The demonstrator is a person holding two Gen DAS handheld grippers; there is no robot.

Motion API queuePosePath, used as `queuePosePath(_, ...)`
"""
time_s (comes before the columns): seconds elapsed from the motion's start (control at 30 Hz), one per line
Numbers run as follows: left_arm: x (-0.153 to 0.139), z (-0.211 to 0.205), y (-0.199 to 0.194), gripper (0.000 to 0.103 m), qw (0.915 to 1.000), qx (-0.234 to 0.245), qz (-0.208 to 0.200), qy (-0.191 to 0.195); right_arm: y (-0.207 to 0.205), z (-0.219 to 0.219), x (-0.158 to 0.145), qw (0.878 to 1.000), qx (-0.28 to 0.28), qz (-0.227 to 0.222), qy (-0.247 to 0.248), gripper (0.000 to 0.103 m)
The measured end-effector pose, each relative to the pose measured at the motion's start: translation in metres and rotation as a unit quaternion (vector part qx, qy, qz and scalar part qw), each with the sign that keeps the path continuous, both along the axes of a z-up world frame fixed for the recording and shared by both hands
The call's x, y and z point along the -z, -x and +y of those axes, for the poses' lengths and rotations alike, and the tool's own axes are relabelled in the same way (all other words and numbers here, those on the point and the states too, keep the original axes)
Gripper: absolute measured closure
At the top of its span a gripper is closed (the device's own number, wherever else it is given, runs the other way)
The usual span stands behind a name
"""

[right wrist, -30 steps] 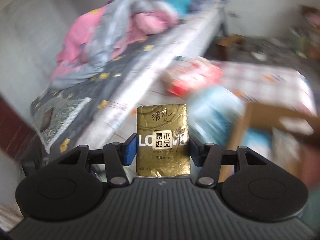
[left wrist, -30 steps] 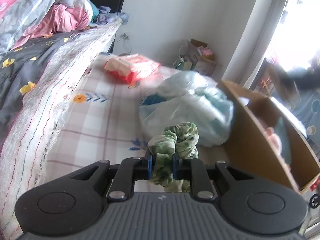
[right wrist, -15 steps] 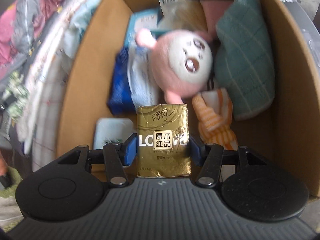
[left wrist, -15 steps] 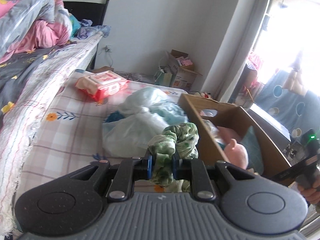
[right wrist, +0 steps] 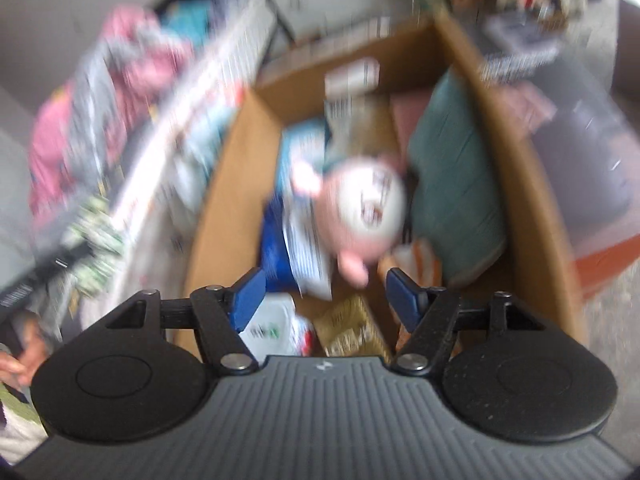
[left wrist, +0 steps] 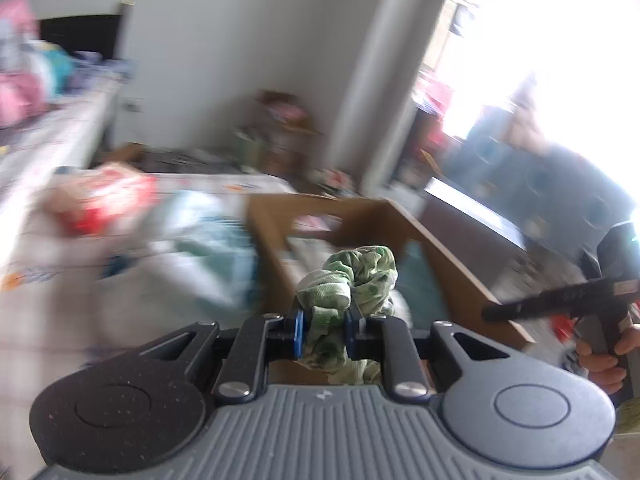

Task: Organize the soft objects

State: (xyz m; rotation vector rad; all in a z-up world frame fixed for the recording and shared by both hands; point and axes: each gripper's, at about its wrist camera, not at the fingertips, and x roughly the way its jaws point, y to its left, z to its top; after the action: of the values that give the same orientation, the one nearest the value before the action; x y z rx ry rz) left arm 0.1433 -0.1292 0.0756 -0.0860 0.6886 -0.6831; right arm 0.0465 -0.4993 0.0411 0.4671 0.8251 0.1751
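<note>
My left gripper (left wrist: 323, 330) is shut on a crumpled green patterned cloth (left wrist: 348, 280) and hangs just in front of the open cardboard box (left wrist: 272, 224). My right gripper (right wrist: 328, 300) hovers over the same box (right wrist: 224, 208); its jaws are opening and nothing is between them. The gold tissue pack (right wrist: 352, 330) lies loose in the box below the right gripper, beside a white packet (right wrist: 272, 326). A pink plush toy (right wrist: 360, 208), a teal cushion (right wrist: 452, 184) and blue packets (right wrist: 276, 248) fill the box. The other gripper shows at the right of the left wrist view (left wrist: 552, 300).
A checked mat (left wrist: 48, 304) carries a pale plastic bag (left wrist: 200, 256) and a red-and-white wipes pack (left wrist: 108, 196) left of the box. The bed with piled bedding (right wrist: 120, 92) runs along the left. A dark case (right wrist: 580, 152) stands right of the box. Both views are blurred.
The right gripper let go of the gold tissue pack, which now lies in the box, and its jaws spread apart. The left gripper swung right toward the box with the green cloth.
</note>
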Motion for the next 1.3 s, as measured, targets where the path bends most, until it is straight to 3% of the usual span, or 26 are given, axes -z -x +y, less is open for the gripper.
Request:
queuePosePath(0.13,0.004,-0.076,-0.023,0.083,0.9951,0.078,0.056,-0.022,0.055,-0.022,-0.021,0.997,0.051,-0.061,-0.008,0.029)
queuePosePath(0.3,0.032,-0.176,-0.048,0.083,0.9768,0.149,0.145,-0.051,0.112,-0.047,-0.023,0.989,0.104,-0.09,-0.056,0.028)
queuePosePath(0.5,0.087,-0.262,-0.06,0.073,0.9581,0.164,0.215,-0.093,0.146,-0.062,-0.001,0.979,0.163,-0.092,-0.085,0.028)
queuePosePath(0.67,0.122,-0.28,-0.068,0.063,0.9461,0.15,0.268,-0.102,0.168,-0.073,0.017,0.971,0.197,-0.088,-0.105,0.027)
queuePosePath(0.77,0.12,-0.272,-0.07,0.049,0.9487,0.146,0.267,-0.085,0.173,-0.077,0.024,0.968,0.207,-0.087,-0.111,0.026)
queuePosePath(0.9,0.096,-0.251,-0.068,0.037,0.9597,0.138,0.234,-0.073,0.172,-0.078,0.032,0.965,0.212,-0.089,-0.124,0.026)
queuePosePath(1.13,0.034,-0.194,-0.04,0.02,0.9813,0.122,0.142,-0.046,0.158,-0.06,0.036,0.962,0.209,-0.123,-0.125,0.02)
queuePosePath(1.3,-0.003,-0.133,-0.009,0.008,0.9934,0.085,0.071,-0.031,0.142,-0.034,0.032,0.963,0.193,-0.153,-0.111,0.009)
